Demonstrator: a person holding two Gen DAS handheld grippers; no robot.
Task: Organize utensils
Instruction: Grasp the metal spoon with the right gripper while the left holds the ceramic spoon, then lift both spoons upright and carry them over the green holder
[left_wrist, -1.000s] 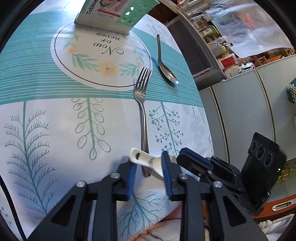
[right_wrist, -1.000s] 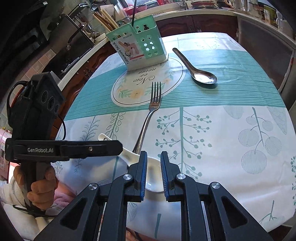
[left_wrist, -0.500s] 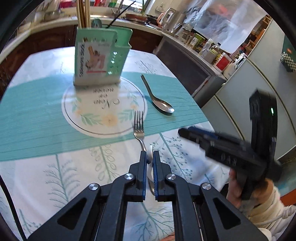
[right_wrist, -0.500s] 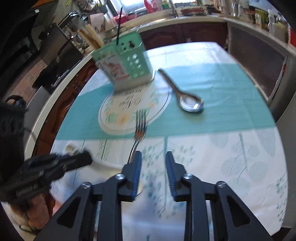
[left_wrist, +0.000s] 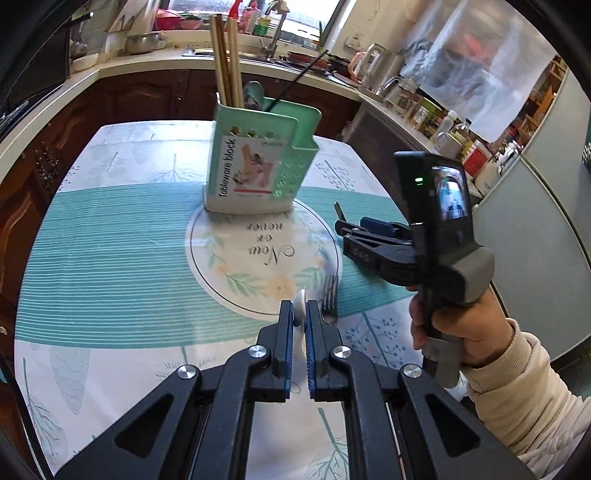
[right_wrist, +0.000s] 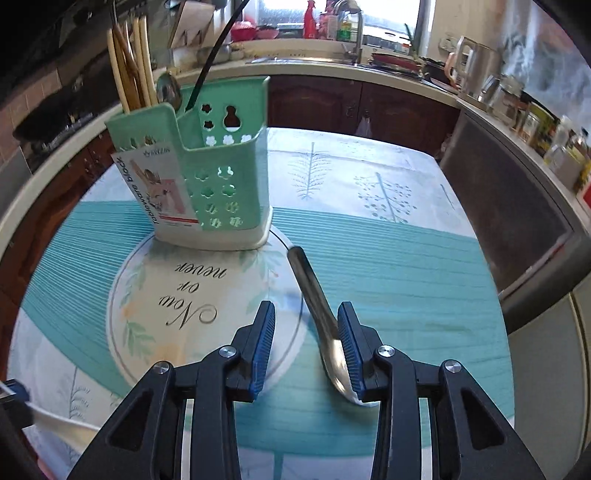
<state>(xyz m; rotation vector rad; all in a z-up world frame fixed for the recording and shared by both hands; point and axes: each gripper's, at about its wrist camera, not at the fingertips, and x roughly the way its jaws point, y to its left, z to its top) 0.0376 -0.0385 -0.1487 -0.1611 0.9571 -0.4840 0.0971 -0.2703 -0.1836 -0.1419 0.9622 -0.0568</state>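
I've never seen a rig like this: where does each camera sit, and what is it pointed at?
Left wrist: on the left gripper, clamping a white spoon, facing the green holder; right gripper and hand show.
Right wrist: on the open right gripper, over a metal spoon.
Shared: holder, tablecloth.

Left gripper (left_wrist: 299, 315): jaws nearly closed, clamped on the handle of a white spoon (left_wrist: 301, 303), 2 blue pads pressing it from both sides, fingers pointing toward the far edge of the table. Right gripper (right_wrist: 306, 345): jaws spread wide, hovering low over the table, gripping nothing; the right finger's pad (right_wrist: 349, 350) sits just beside a metal spoon (right_wrist: 314, 295). In the left wrist view the right hand (left_wrist: 454, 325) wraps the right gripper's handle, cream sleeve at the wrist, near the table's right edge.
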